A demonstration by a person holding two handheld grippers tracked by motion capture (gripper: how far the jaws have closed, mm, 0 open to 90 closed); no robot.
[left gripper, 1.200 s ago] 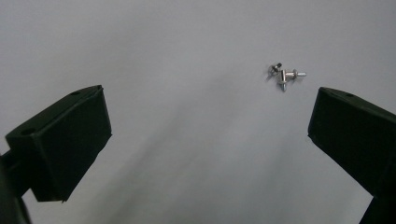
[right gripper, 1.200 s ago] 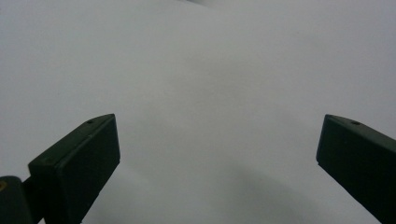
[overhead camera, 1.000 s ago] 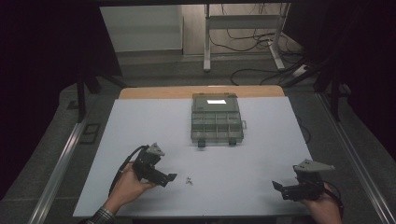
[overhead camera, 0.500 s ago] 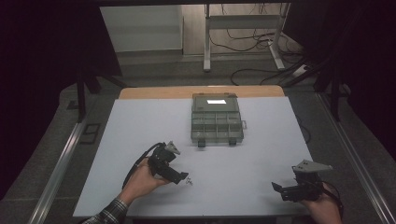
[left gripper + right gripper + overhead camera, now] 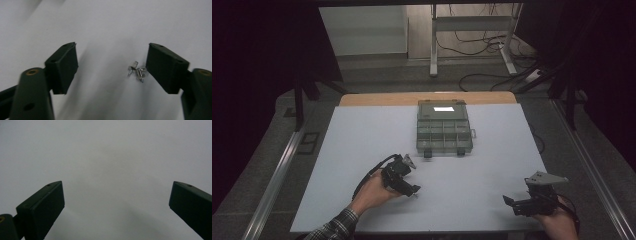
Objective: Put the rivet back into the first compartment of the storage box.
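Two or three small silver screws (image 5: 136, 71) lie in a cluster on the white table top (image 5: 362, 150). My left gripper (image 5: 111, 51) points down over them with its jaws either side; the screws sit close to the right-hand pad and neither pad touches them. Its jaws have just been closing and still stand apart. In the high view the left gripper (image 5: 413, 190) is at the front left of centre, held by a hand in a plaid sleeve. My right gripper (image 5: 511, 205) rests at the front right, open (image 5: 117, 185) over bare table.
A clear plastic compartment box (image 5: 443, 127) with a closed lid lies at the back centre of the table. Metal rails run along both table sides. Cables and a metal stand (image 5: 472, 37) are on the floor beyond the far edge.
The left hand has moved right and a little down, bringing its gripper over the screws. Its jaws stand narrower than before. The right gripper has stayed put.
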